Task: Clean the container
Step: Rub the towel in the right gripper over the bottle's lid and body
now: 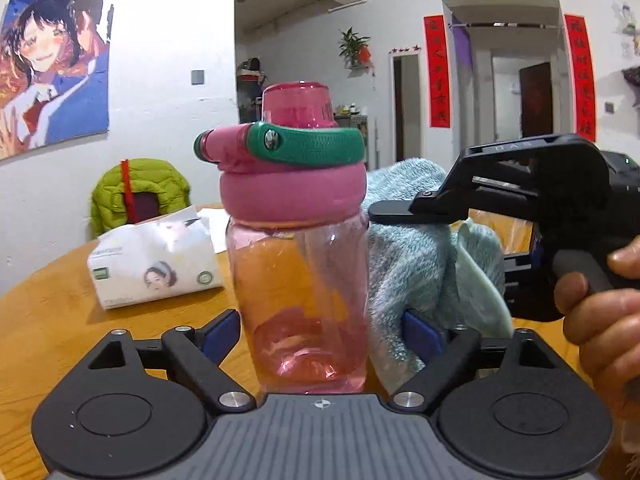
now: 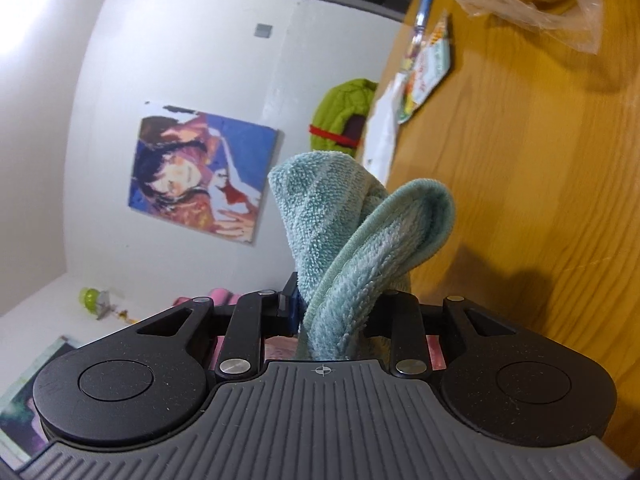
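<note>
A pink translucent bottle (image 1: 298, 272) stands upright on the wooden table (image 1: 52, 320), capped with a pink lid and a green carry loop (image 1: 308, 146). The left gripper (image 1: 320, 332) straddles the bottle's lower body with its blue pads (image 1: 222, 330) on either side; the left pad looks to sit right at the plastic, but the right pad is partly hidden behind a towel, so whether the bottle is truly pinched cannot be told. The right gripper (image 2: 334, 308) is clenched on a light teal towel (image 2: 352, 240), whose folded loops stick out past its jaws. In the left wrist view that towel hangs just beside the bottle's right side, seemingly touching it, with a hand (image 1: 604, 308) wrapped round the gripper's handle. A tissue pack (image 1: 156, 264) lies on the table left of the bottle, near a green jacket (image 1: 140, 192) draped behind
</note>
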Available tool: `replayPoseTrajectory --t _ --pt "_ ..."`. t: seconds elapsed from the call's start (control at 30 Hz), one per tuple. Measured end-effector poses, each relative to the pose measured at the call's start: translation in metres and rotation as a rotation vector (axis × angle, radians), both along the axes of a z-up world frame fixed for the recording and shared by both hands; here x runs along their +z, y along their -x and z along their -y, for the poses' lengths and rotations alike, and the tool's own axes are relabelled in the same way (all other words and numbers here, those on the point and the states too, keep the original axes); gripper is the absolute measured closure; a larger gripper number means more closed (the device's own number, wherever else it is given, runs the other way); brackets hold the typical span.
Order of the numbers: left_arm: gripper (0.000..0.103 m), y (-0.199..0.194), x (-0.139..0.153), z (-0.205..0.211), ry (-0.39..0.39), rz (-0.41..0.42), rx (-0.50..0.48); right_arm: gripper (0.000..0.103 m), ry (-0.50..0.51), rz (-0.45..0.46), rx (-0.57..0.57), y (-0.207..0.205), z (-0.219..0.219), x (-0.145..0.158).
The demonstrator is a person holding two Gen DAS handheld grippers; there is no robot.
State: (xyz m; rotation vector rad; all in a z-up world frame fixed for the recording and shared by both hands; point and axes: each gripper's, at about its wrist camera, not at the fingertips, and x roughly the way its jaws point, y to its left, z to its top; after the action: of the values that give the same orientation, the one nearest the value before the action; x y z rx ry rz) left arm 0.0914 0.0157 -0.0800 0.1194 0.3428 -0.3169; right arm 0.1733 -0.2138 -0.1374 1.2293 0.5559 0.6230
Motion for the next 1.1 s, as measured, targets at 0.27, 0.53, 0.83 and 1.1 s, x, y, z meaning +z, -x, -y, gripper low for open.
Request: replayPoseTrajectory --t 0.27,0.53,0.83,1.1 --pt "0.031 0.013 0.005 -0.015 0.075 -0.018 -0.008 0.070 0.008 -0.071 0.099 -0.003 -0.011 -0.012" --pt "0.017 0.013 0.000 -0.014 0.078 -0.015 0.002 0.070 0.040 -0.082 0.057 -0.002 -0.010 -0.018" --pt "0.018 0.002 -0.008 -0.005 0.011 -0.053 -0.022 0.070 0.150 -0.108 0.080 -0.019 -0.025 -0.021" --pt "0.021 0.007 -0.007 -0.013 0.055 -0.072 -0.027 0.070 0.183 -0.120 0.097 -0.010 -0.023 -0.020"
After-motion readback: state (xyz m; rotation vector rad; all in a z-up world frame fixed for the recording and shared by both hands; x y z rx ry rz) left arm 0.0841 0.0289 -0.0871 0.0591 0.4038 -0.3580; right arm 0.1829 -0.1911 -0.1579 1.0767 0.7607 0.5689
